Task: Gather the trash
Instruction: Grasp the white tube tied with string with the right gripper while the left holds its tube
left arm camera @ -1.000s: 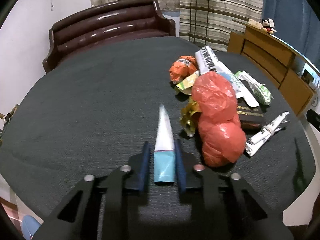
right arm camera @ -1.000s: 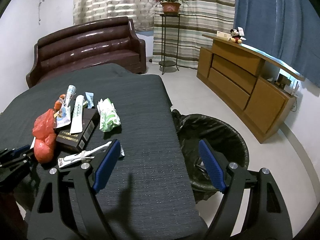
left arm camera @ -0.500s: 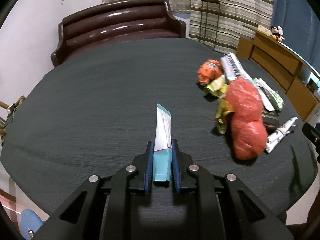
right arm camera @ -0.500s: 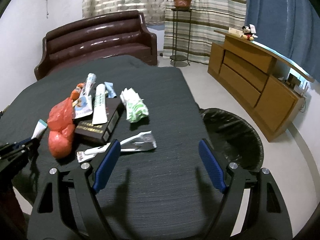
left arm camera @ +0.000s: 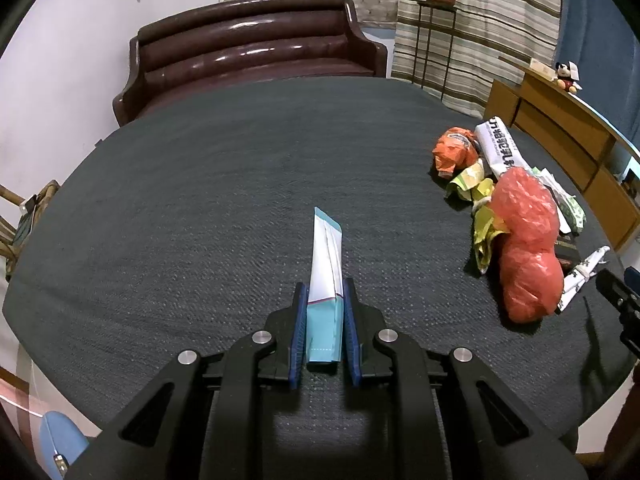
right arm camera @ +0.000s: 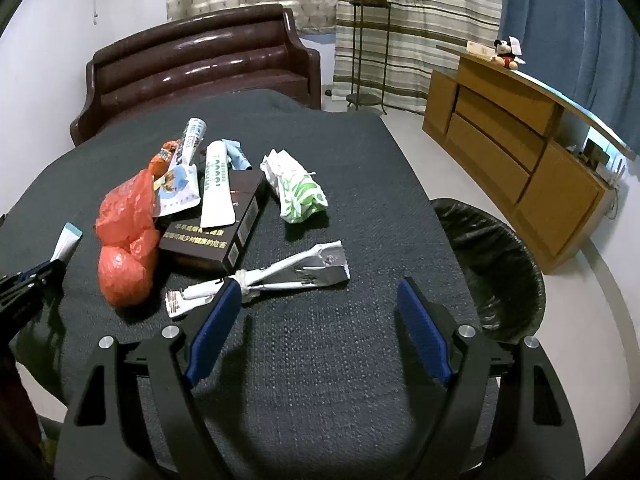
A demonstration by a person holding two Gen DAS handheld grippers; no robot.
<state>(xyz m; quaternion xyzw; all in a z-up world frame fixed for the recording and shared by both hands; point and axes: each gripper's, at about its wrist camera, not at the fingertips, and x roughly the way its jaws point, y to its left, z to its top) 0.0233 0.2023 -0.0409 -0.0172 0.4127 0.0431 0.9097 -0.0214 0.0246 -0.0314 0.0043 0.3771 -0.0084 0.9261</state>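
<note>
Your left gripper [left arm camera: 324, 300] clamps a toothpaste tube [left arm camera: 326, 280]; your right gripper [right arm camera: 316, 320] gapes empty. Carry the tube to the bin [right arm camera: 492, 264] beside the table [right arm camera: 360, 360].

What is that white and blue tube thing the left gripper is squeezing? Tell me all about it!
It looks like a squeezed-flat toothpaste tube, soft and creased. It is mostly white, with a light teal band at the near end and a teal strip at the crimped far end. The left gripper is shut on its teal end, one blue finger on each side. The tube points away over the dark table, left of the red plastic bag. No cap is visible.
</note>
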